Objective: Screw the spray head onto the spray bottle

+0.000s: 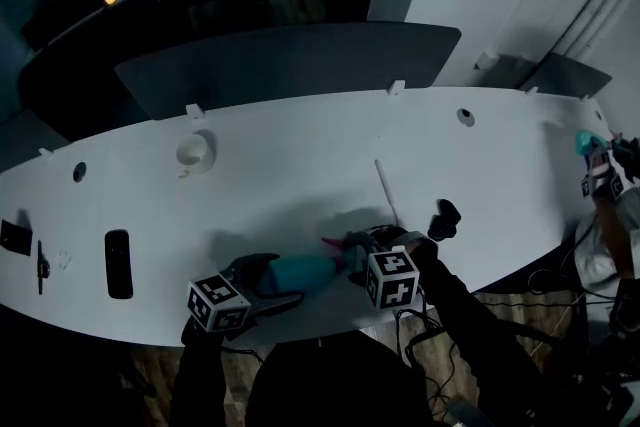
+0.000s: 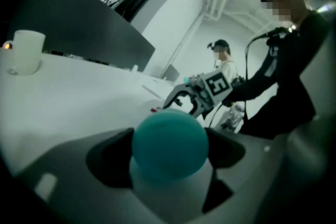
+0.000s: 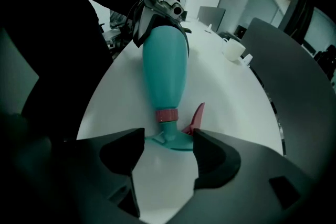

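Note:
The teal spray bottle (image 1: 300,273) lies on its side near the table's front edge. My left gripper (image 1: 262,277) is shut on its rounded base (image 2: 169,147), which fills the gap between the jaws in the left gripper view. On the bottle's neck sits a pink collar (image 3: 168,115), with the teal spray head (image 3: 170,139) and its pink trigger (image 3: 195,118) attached. My right gripper (image 3: 168,140) stands open just short of the spray head, its pads clear of it. The head view puts that gripper (image 1: 365,255) at the bottle's right end.
On the white table (image 1: 300,165) are a white cup (image 1: 195,152) at the back left, a thin white tube (image 1: 387,193), a small black object (image 1: 445,218) and a black remote (image 1: 118,263). Another person (image 1: 610,205) works at the far right edge.

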Demonstrator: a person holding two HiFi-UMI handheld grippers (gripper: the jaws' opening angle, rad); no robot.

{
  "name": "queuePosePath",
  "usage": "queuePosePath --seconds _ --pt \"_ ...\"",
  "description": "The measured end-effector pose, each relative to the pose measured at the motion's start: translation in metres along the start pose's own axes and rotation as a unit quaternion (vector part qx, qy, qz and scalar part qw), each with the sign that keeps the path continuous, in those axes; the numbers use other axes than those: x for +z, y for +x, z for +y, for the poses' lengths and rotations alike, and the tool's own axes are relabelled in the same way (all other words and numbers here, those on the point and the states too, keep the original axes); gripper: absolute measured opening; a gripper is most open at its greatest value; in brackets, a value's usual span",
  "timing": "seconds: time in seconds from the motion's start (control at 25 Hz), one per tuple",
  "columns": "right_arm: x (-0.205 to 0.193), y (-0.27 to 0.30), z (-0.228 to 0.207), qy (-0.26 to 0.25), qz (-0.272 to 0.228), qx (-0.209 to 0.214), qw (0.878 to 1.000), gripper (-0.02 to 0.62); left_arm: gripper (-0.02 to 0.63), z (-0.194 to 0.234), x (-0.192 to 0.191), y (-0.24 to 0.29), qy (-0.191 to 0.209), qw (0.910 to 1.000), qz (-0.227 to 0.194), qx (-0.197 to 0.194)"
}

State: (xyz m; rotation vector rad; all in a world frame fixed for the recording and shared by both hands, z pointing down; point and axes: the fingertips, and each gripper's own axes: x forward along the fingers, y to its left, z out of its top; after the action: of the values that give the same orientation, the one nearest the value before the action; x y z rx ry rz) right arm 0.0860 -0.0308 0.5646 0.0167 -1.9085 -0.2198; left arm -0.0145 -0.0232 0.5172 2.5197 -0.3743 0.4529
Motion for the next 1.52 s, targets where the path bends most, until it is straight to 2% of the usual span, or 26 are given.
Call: queuePosePath --seconds 0.08,0.2,0.28,0.36,0.52,0.6,0.72,0.88,1.0,1.08,1.24,1.44,1.52 --pt "0.000 -0.006 0.000 0.006 0.002 0.027 1.000 0.284 0.419 0.000 0.000 0.000 0.007 1.0000 0.006 0.002" --pt "0.004 -0.022 -0.002 0.026 -0.015 0.062 0.998 0.183 0.417 0.000 -0.003 -0.001 0.007 0.9999 0.015 -0.001" --pt "0.007 -0.033 -0.005 0.018 -0.023 0.065 0.997 0.138 0.417 0.001 -0.004 -0.002 0.008 0.9998 0.017 -0.001" --pt "0.011 -0.041 -0.010 -0.006 -0.023 0.049 0.998 0.099 0.417 0.002 -0.003 -0.002 0.004 0.9999 0.014 -0.002" --pt "0.019 -0.048 -0.018 -0.046 -0.013 0.008 0.999 0.074 0.416 0.006 -0.003 -0.005 0.008 0.9997 0.020 0.007" --pt "0.022 -0.050 -0.021 -0.046 -0.015 0.005 0.999 0.066 0.417 0.005 -0.003 -0.007 0.016 0.9995 0.024 0.009" --pt "0.026 -0.055 -0.025 -0.010 -0.032 0.036 0.999 0.061 0.416 0.002 -0.007 -0.005 0.044 0.9983 0.036 0.012" --pt "0.029 -0.061 -0.041 0.044 -0.044 0.076 0.995 0.060 0.414 0.005 -0.005 -0.008 0.066 0.9971 0.027 0.027" --pt "0.040 -0.065 -0.052 0.058 -0.049 0.098 0.992 0.054 0.414 0.009 -0.003 -0.011 0.073 0.9964 0.027 0.033" --pt "0.042 -0.064 -0.056 0.060 -0.036 0.113 0.991 0.052 0.414 0.009 -0.001 -0.014 0.077 0.9961 0.028 0.034" --pt "0.041 -0.058 -0.064 0.071 0.006 0.131 0.989 0.052 0.414 0.010 0.001 -0.017 0.072 0.9966 0.024 0.034" --pt "0.056 -0.040 -0.085 0.089 0.013 0.138 0.986 0.052 0.414 0.019 0.005 -0.023 0.050 0.9974 0.006 0.052" --pt "0.058 -0.028 -0.089 0.110 0.010 0.150 0.982 0.054 0.414 0.022 0.000 -0.023 0.048 0.9968 0.014 0.062"
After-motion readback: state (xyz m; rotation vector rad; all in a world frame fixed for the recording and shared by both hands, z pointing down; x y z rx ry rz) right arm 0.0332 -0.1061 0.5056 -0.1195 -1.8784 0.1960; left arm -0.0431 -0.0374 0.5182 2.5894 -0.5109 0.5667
